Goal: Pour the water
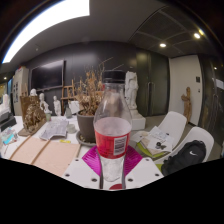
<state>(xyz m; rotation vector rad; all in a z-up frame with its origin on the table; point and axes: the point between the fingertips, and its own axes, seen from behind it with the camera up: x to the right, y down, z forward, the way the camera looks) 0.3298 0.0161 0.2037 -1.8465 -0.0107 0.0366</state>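
I have the bottle (112,130) between my fingers, pads (95,160) against its lower sides — closed on it, as far as I can see. It stands upright, long axis vertical, neck pointing up, red liquid filling its lower half. Beyond it — a pot (88,125) of dry stems on the cluttered table (45,150).
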